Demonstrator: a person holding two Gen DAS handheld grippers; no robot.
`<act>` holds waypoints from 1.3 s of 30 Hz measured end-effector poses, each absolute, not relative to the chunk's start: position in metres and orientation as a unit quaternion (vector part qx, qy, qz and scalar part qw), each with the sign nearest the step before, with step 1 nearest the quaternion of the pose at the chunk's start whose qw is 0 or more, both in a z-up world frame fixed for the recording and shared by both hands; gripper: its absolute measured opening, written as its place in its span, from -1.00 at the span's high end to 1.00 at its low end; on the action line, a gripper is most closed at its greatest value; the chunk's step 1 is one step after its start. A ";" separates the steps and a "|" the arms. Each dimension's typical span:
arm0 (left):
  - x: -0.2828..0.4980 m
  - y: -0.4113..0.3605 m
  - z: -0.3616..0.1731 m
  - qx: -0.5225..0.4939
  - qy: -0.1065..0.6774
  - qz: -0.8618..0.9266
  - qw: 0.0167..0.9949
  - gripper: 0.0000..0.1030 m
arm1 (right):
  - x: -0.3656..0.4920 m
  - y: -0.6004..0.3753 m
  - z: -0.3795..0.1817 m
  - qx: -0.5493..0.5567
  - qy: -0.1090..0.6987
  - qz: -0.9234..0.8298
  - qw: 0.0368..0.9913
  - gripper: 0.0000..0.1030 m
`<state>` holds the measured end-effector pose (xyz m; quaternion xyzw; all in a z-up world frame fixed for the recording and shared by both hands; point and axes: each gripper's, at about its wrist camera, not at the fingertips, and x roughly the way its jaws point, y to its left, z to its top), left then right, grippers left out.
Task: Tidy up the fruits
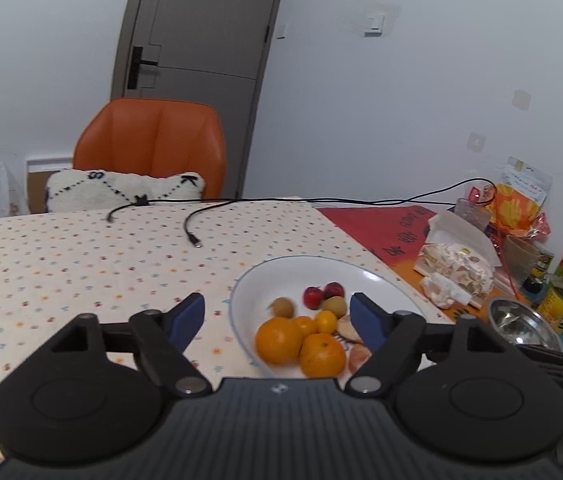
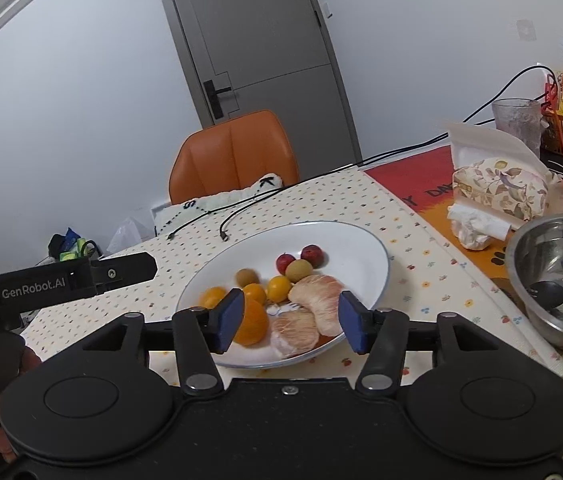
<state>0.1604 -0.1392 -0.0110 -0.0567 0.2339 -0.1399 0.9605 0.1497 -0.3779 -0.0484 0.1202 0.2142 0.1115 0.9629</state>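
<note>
Both the left gripper (image 1: pixel 277 312) and right gripper (image 2: pixel 290 316) hover with jaws wide, empty, at lower centre over the fruit plate (image 2: pixel 361 240) on the table (image 1: pixel 81 260).

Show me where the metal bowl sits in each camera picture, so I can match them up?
Left wrist view: the metal bowl shows at the right edge, partly cut off by the gripper body.
Right wrist view: the bowl sits at the right, a black spoon inside.
Shared landmark: the white plate of fruit.

My two grippers, left gripper (image 1: pixel 277 316) and right gripper (image 2: pixel 289 316), are matte black with blue finger pads, silver pivot screws, and white "GenRobot.AI" lettering.
</note>
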 end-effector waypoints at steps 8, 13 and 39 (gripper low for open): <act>0.141 -0.127 -0.012 -0.045 0.227 -0.121 0.965 -0.75 | 0.140 -0.367 -0.047 0.118 0.212 0.125 0.962 -0.18; 0.130 -0.119 -0.008 -0.045 0.215 -0.103 0.970 -0.81 | 0.133 -0.361 -0.043 0.115 0.207 0.131 0.963 -0.32; 0.060 -0.069 0.009 -0.033 0.205 -0.027 0.978 -0.89 | 0.092 -0.322 -0.027 0.091 0.197 0.173 0.961 -1.00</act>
